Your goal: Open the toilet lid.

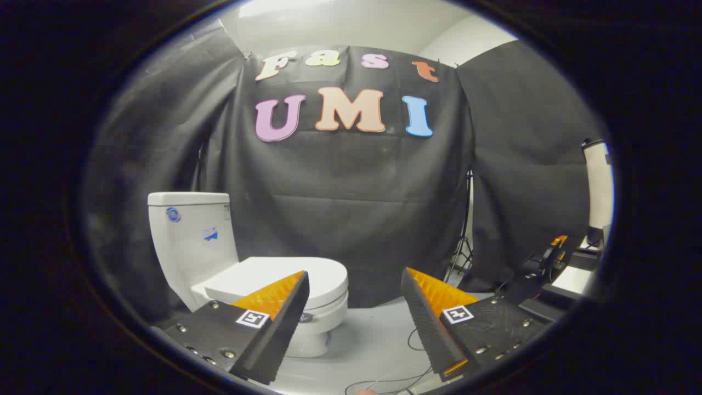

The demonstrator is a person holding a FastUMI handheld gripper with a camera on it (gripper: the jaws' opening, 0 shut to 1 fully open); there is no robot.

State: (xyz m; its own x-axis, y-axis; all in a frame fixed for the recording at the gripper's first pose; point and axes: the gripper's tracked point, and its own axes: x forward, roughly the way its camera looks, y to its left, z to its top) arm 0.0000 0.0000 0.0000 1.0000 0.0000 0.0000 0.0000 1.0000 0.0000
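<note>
A white toilet stands against the black cloth wall, its tank [189,236] upright at the back. Its lid [299,276] lies flat and closed over the bowl [323,321]. My gripper [354,282] is open, with a wide gap and nothing between its fingers. The left fingertip [296,288] overlaps the lid's near edge in the view, though I cannot tell if it touches. The right finger [425,299] hangs over bare floor to the right of the toilet.
Grey floor [378,334] spreads right of the bowl, with thin cables [408,376] lying on it. A light stand [463,241] leans by the cloth wall. At the far right sit a table with equipment [554,263] and a white cylinder [598,186].
</note>
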